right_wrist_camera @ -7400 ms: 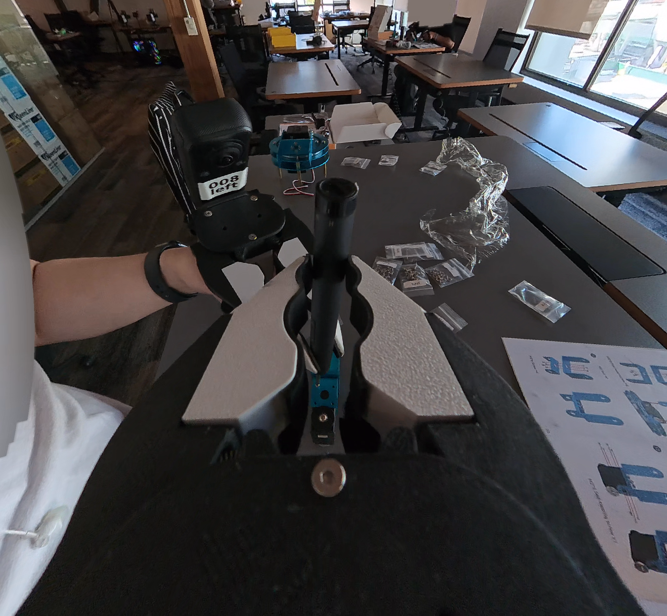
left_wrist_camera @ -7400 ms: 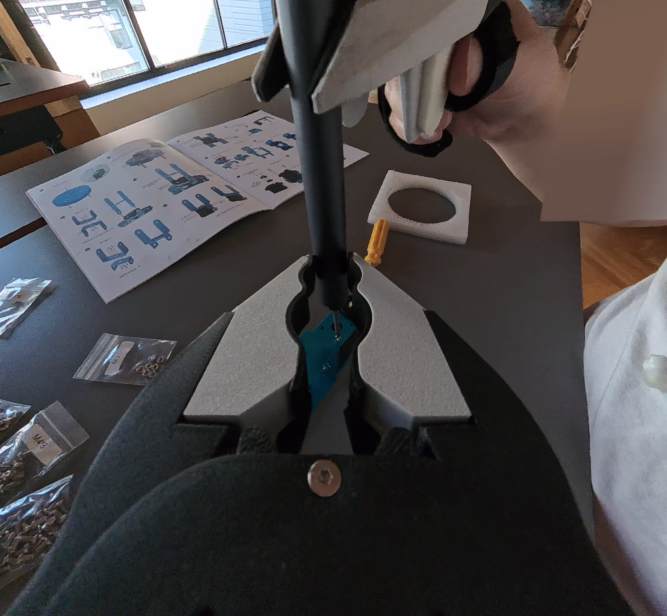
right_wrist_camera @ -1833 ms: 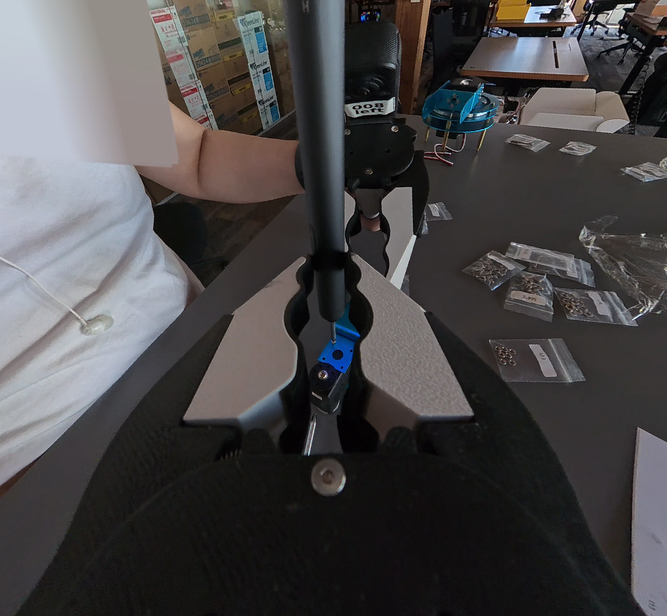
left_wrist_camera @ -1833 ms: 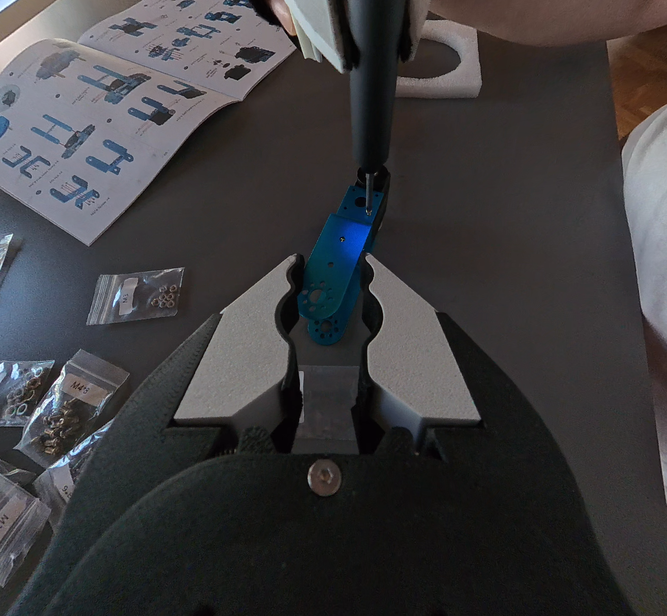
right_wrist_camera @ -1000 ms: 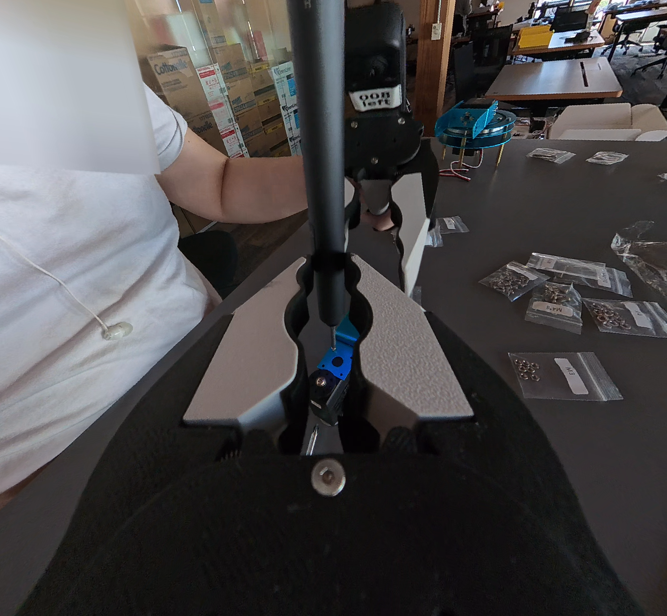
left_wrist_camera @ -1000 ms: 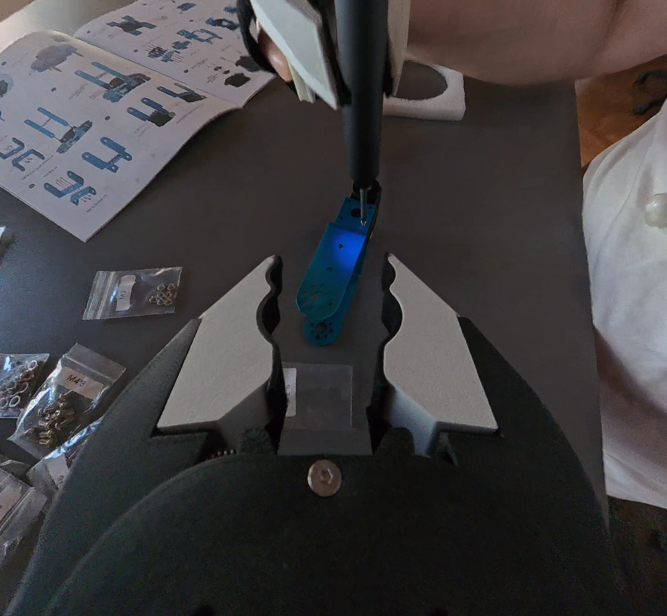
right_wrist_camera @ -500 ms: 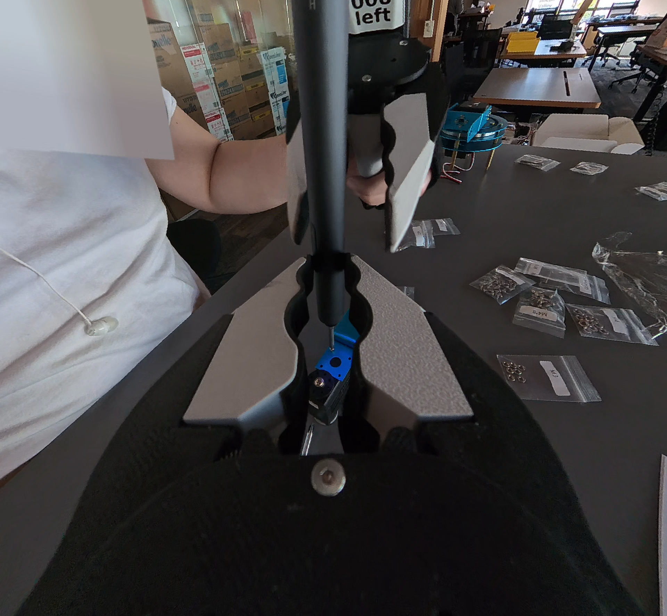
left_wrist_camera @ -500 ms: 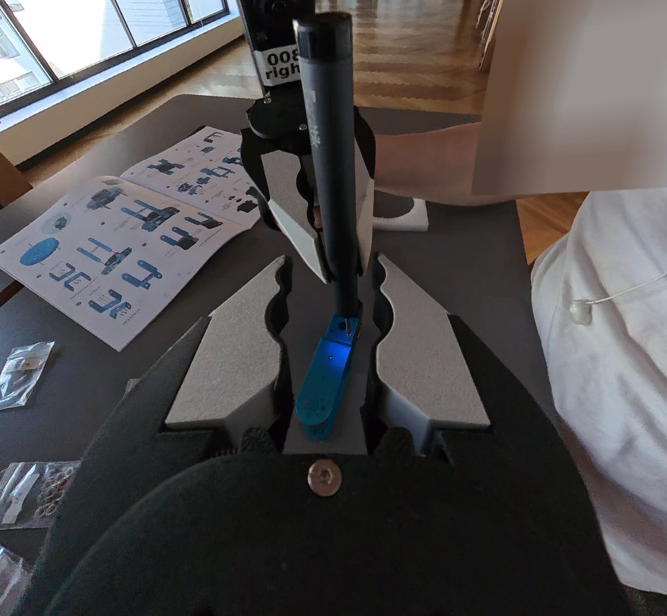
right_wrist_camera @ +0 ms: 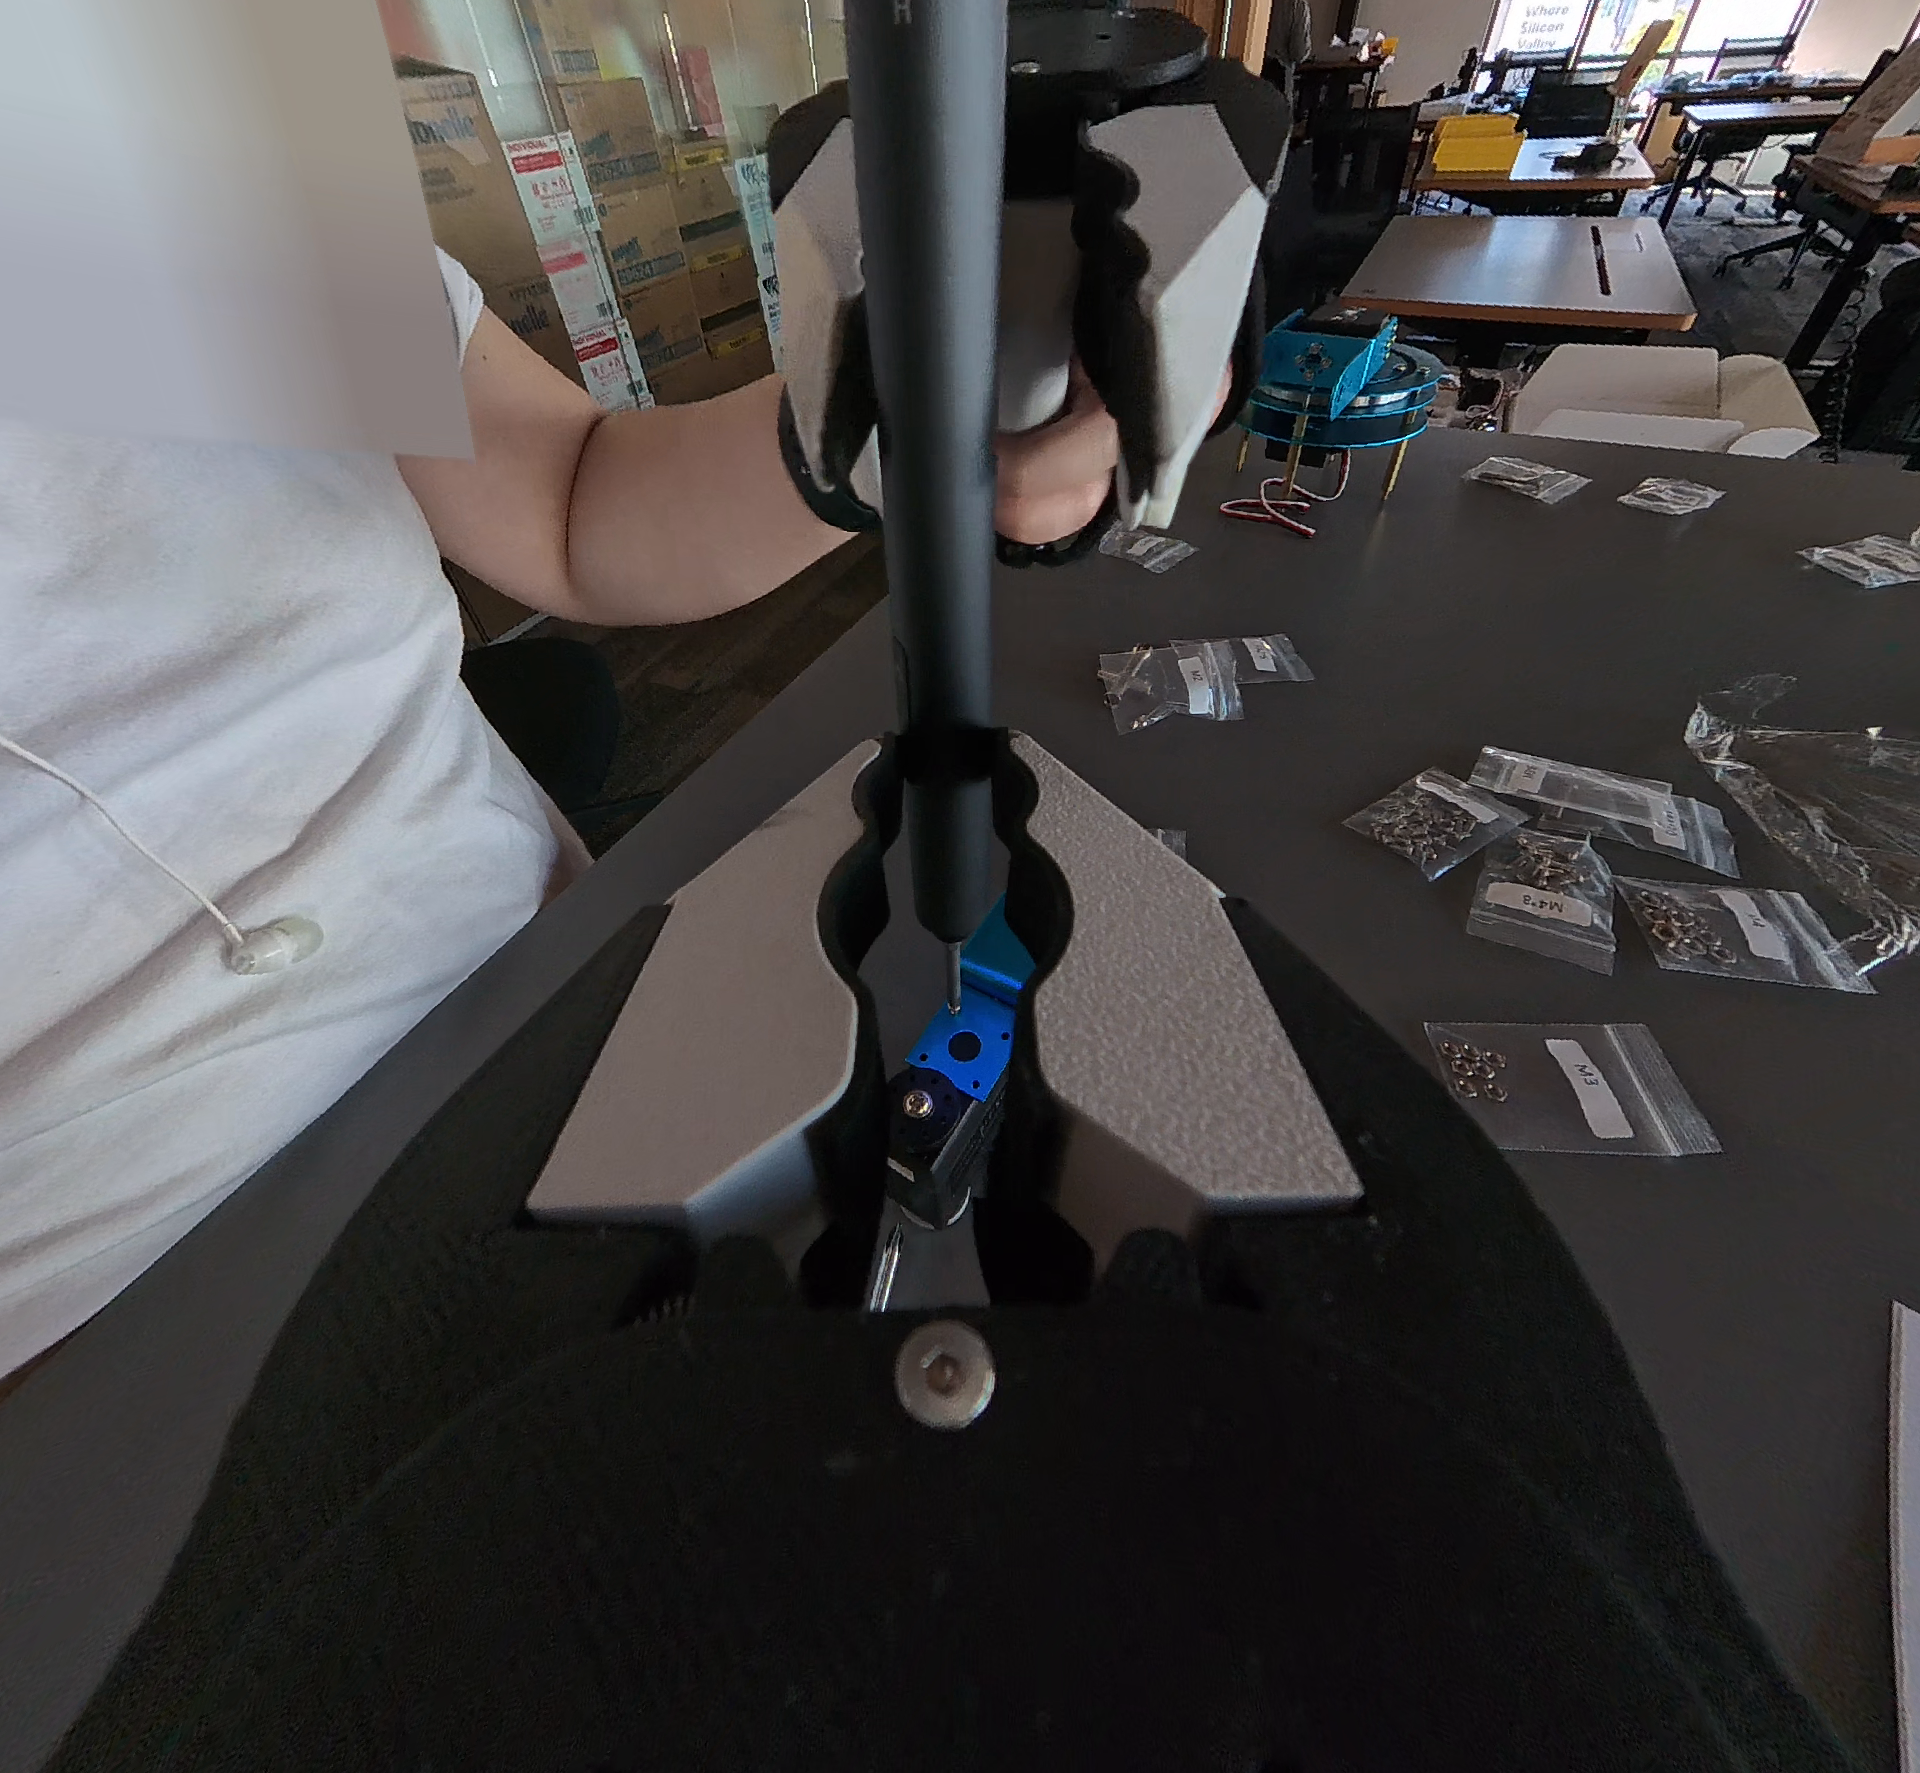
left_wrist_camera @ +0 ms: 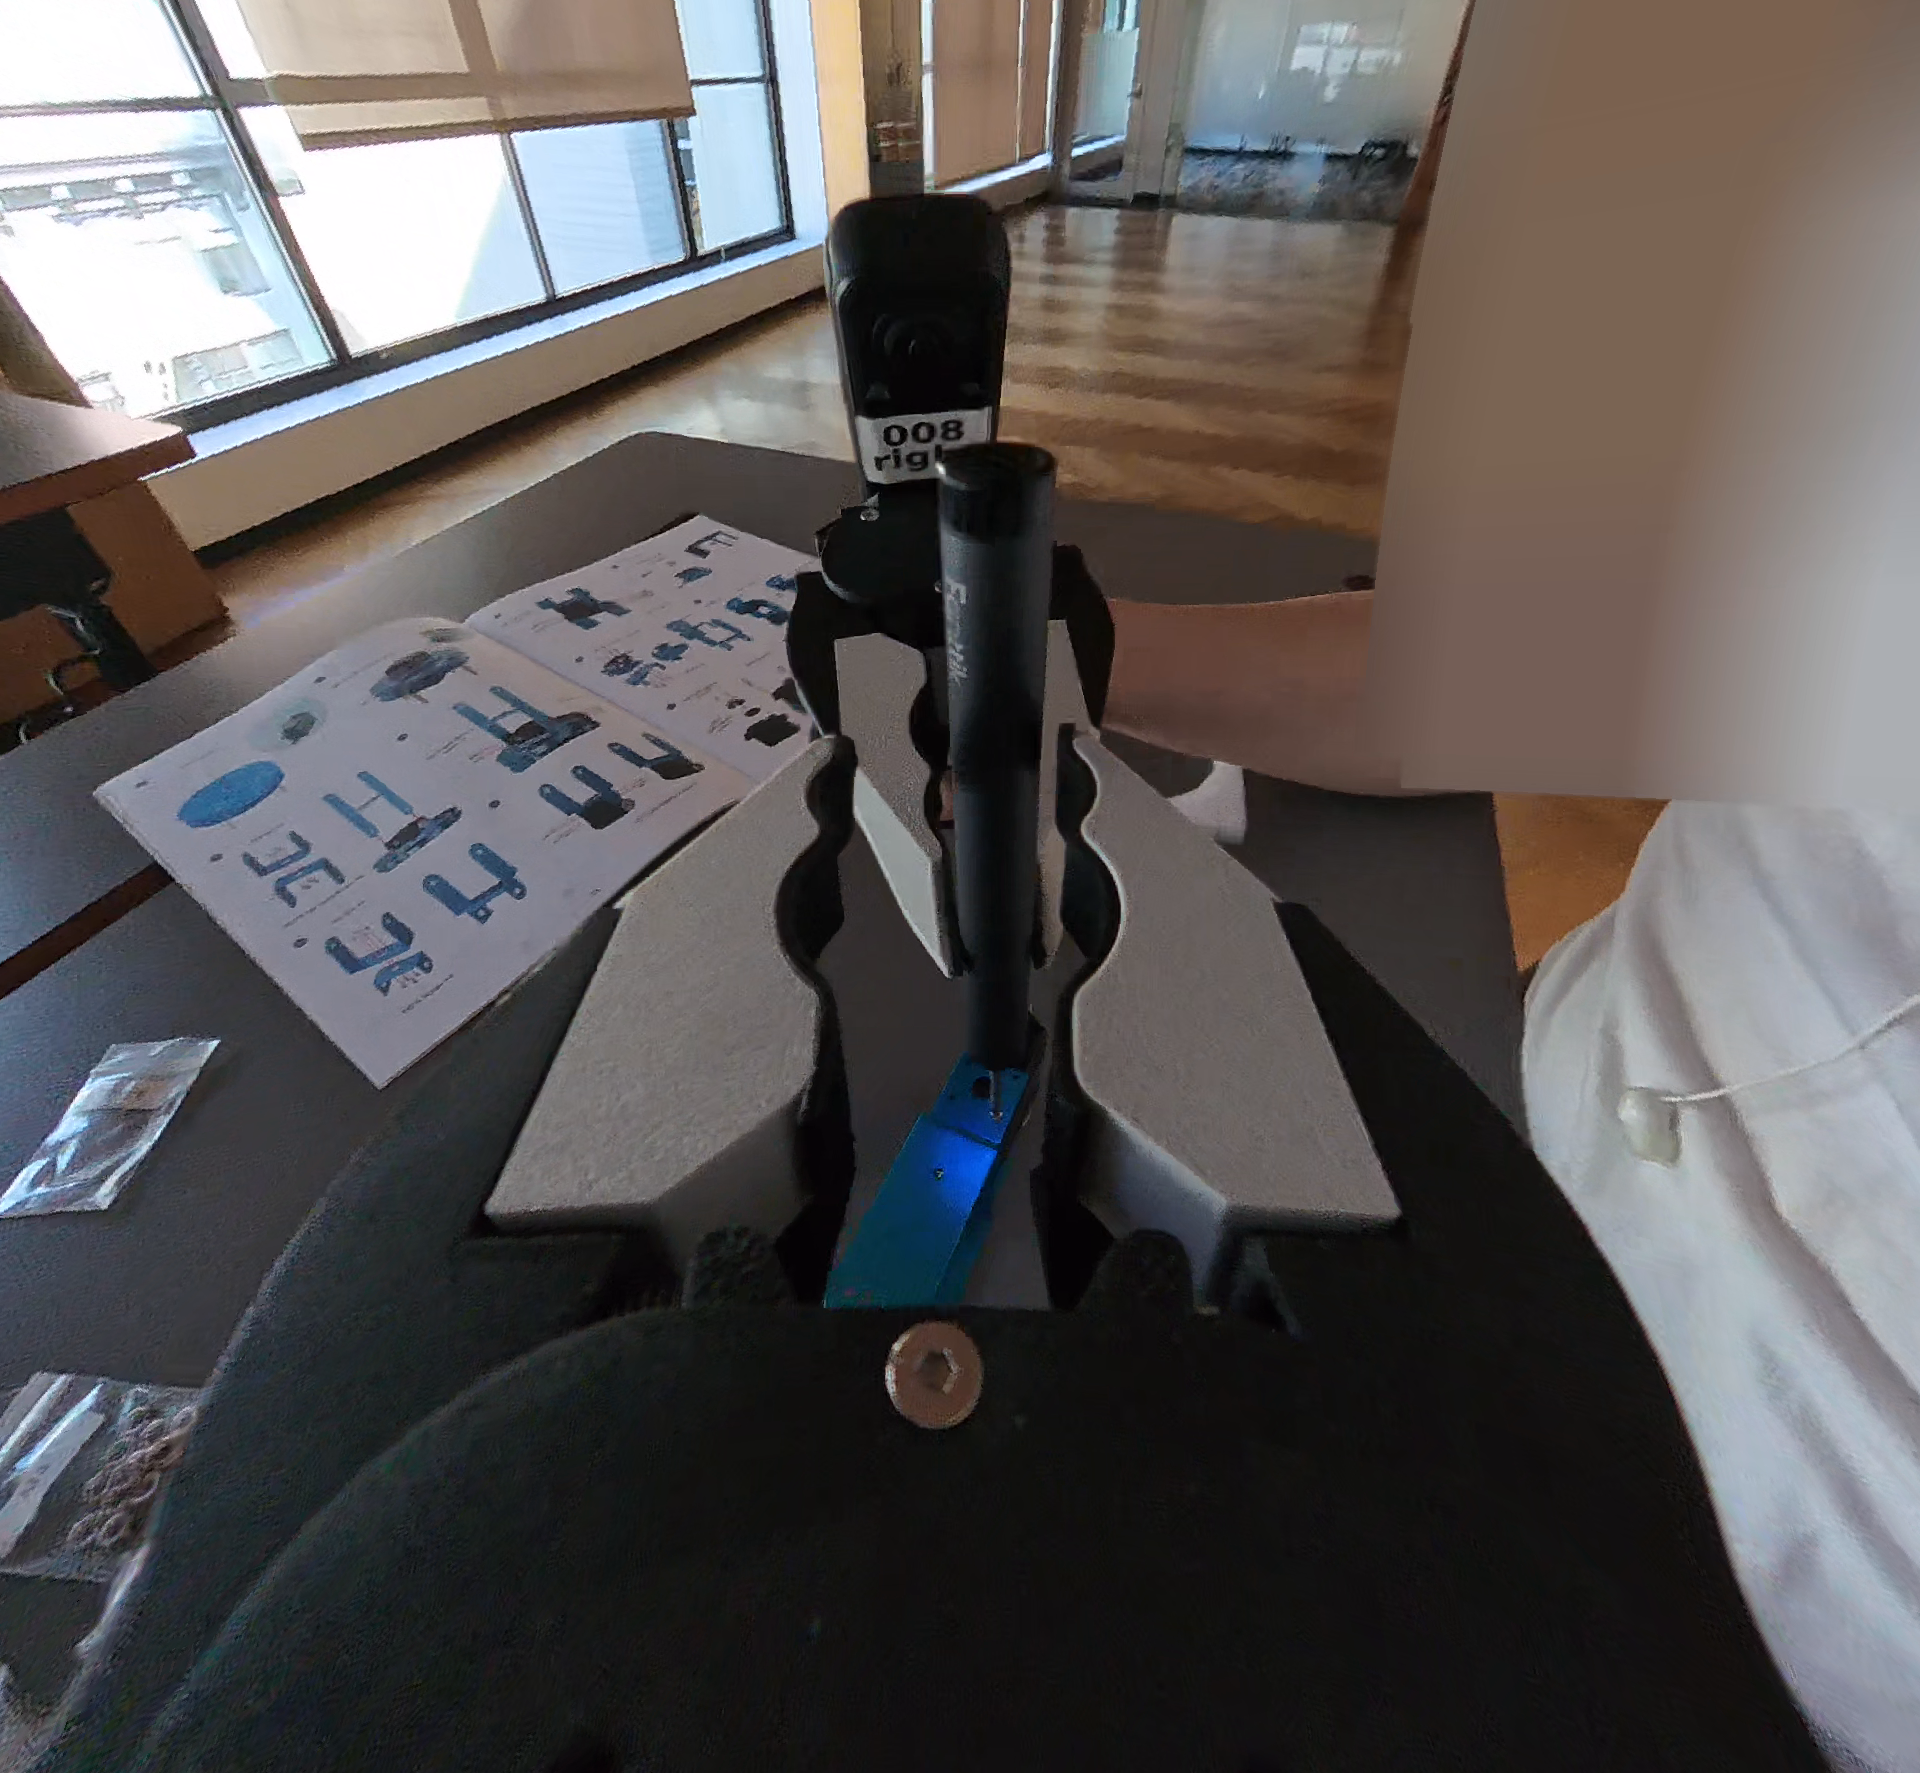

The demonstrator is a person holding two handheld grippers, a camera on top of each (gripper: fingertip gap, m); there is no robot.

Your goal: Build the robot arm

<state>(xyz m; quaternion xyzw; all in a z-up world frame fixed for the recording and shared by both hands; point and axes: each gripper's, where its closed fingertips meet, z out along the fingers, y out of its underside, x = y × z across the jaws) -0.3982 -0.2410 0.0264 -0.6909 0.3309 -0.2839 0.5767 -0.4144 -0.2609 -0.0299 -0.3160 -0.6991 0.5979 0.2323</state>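
My right gripper (right_wrist_camera: 945, 747) is shut on a dark grey screwdriver (right_wrist_camera: 925, 373) held upright. Its thin tip touches a blue metal bracket (right_wrist_camera: 961, 1048) joined to a black servo (right_wrist_camera: 940, 1152) on the dark table. My left gripper (left_wrist_camera: 951, 767) is open, its fingers on either side of the bracket (left_wrist_camera: 935, 1193) without gripping it. In the left wrist view the right gripper (left_wrist_camera: 992, 960) and the screwdriver (left_wrist_camera: 992, 684) stand straight ahead. In the right wrist view the left gripper (right_wrist_camera: 987, 497) is raised behind the screwdriver, jaws apart.
An open instruction booklet (left_wrist_camera: 436, 788) lies left of the grippers, and a white foam piece (left_wrist_camera: 1216, 798) lies behind them. Small bags of screws and nuts (right_wrist_camera: 1538, 892), crumpled clear plastic (right_wrist_camera: 1818, 809) and a blue round robot base (right_wrist_camera: 1340, 373) are on the table. The person's white shirt (left_wrist_camera: 1766, 1100) is close by. There is about 6 cm between the tips of the two grippers.
My left gripper let go of the blue bracket, opened, then tilted up and rose. The bracket now sits deeper between its fingers. The right gripper keeps the screwdriver tip on the bracket.
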